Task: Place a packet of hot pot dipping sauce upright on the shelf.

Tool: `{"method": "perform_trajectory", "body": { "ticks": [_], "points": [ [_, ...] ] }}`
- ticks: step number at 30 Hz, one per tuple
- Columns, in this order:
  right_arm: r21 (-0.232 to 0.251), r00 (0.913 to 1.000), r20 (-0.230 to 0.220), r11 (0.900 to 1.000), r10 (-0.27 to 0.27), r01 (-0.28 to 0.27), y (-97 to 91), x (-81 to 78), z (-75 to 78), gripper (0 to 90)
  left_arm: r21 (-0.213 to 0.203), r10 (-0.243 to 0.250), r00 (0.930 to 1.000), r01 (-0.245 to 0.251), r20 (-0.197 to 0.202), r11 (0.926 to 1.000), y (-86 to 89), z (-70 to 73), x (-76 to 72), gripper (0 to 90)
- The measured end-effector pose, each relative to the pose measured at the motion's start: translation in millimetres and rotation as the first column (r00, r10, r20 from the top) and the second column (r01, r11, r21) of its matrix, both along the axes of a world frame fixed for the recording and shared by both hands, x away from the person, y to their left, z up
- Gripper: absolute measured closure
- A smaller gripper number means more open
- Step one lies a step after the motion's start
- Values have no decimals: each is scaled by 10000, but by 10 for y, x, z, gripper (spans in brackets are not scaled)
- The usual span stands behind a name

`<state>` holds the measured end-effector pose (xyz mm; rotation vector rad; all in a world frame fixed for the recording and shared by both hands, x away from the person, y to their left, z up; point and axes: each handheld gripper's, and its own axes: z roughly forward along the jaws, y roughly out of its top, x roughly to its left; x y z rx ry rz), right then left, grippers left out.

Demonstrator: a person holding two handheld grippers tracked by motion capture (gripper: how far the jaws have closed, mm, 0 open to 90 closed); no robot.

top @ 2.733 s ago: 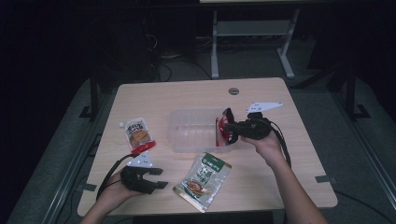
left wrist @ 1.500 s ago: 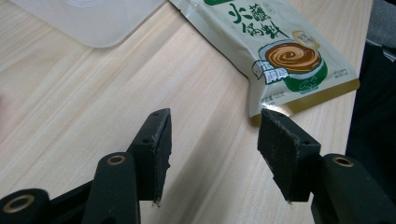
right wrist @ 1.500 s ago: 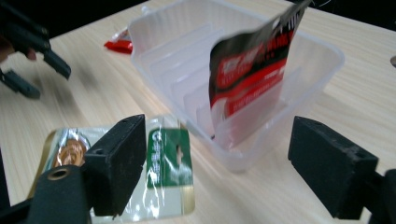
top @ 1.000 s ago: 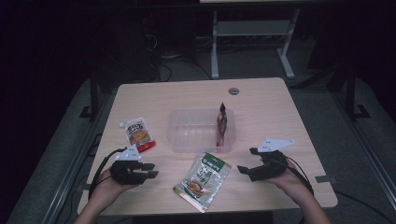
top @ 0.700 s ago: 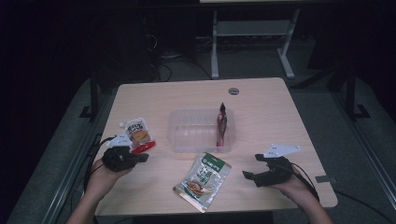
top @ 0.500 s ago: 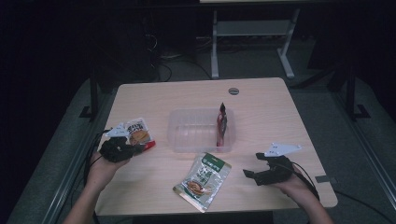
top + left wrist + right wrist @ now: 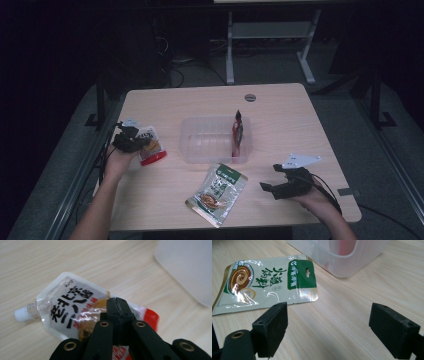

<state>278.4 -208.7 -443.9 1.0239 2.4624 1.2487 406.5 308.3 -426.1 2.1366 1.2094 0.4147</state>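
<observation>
One red packet (image 7: 238, 134) already stands in the clear tub (image 7: 215, 140); two remain. At nine o'clock on the worktop (image 7: 280, 107), the left gripper (image 7: 117, 307), jaws shut together, hangs over the spouted pouch (image 7: 72, 307), pinching nothing visible. The green packet (image 7: 269, 282) lies at six o'clock. At four o'clock, the right gripper (image 7: 328, 326) rests low, level, jaws wide.

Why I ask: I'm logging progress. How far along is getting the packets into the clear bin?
Done: one red packet stands inside the clear bin. In hand: the left gripper has its fingers shut at the spout pouch; whether they pinch it is unclear. Left: the green packet lies flat on the table, with the right gripper open beside it.
</observation>
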Motion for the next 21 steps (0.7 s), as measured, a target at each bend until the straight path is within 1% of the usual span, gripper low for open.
{"method": "perform_trajectory", "body": {
  "ticks": [1, 2, 3, 4, 5, 6, 7, 9, 12, 15, 17, 18, 21],
  "points": [
    [43, 10000, -68, 10000, -23, 24, 0, -2, 1, 151, 223, 32, 10000, -32, -23, 9997, 3, -25, 30, 898],
    [66, 9999, -127, 10000, -58, 58, 1, -4, -1, 151, 342, 29, 10000, -27, -53, 9994, 7, -42, 48, 898],
    [9, 9999, -105, 10000, -39, 39, -4, -1, -4, 151, 227, 89, 9999, -87, -99, 9997, 2, -66, 59, 898],
    [-5, 9999, -103, 10000, -30, 30, -5, -1, -6, 151, 243, 65, 9998, -61, -172, 9997, -2, -93, 74, 898],
    [-27, 10000, -90, 10000, -19, 19, -6, -1, -8, 151, 450, 44, 9997, -34, -233, 9990, -10, -120, 86, 898],
    [-29, 10000, -92, 10000, -22, 22, -6, -2, -8, 151, 569, -8, 9996, 24, -272, 9984, -11, -156, 98, 898],
    [-30, 10000, -84, 10000, -17, 17, -7, -1, -8, 152, 470, 41, 9997, -29, -257, 9989, -7, -179, 102, 898],
    [4, 9999, -104, 10000, -24, 24, -5, 0, -13, 152, 427, 67, 9995, -54, -312, 9991, -6, -199, 109, 899],
    [-76, 9999, -109, 10000, -9, 8, -4, 0, -24, 152, 638, -92, 9994, 113, -328, 9979, -9, -226, 120, 899],
    [-125, 9999, -116, 9999, 31, -32, -2, -6, -26, 152, 608, -98, 9988, 127, -485, 9981, 2, -254, 134, 900],
    [-108, 9998, -193, 9999, 41, -44, 4, -9, -29, 152, 689, -178, 9983, 217, -559, 9974, 17, -270, 147, 900],
    [-103, 9998, -187, 9999, 78, -80, 6, -7, -36, 152, 560, -114, 9979, 149, -635, 9983, 20, -278, 146, 900],
    [-191, 9998, -187, 9998, 103, -107, 9, -4, -42, 152, 510, -187, 9970, 226, -757, 9984, 25, -275, 133, 900]
  ]
}}
